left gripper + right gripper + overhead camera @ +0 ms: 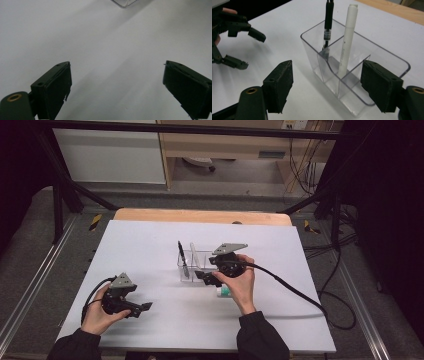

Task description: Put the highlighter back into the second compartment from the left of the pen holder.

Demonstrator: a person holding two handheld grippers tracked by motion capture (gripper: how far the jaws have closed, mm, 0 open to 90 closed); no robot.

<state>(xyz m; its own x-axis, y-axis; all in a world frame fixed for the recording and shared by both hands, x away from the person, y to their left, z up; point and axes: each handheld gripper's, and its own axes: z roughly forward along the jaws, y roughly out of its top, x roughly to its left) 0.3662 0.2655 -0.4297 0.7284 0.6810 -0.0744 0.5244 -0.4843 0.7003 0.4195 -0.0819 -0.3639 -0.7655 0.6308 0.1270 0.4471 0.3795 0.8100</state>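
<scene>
The clear organizer [354, 75] held a black pen [327, 27] and a white marker [345, 42], tops cut off; both grippers' fingers [279, 87] stood apart.

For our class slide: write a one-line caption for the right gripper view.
Open right gripper faces a clear organizer holding a black pen and white marker.

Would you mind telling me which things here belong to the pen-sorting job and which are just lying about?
Part of the job:
- clear organizer
- black pen, standing in it
- white pen, standing in it
- right gripper, open at the organizer
- small white-and-green item by the right hand

Lying about:
- left gripper, open over bare table
- floor cables
</scene>
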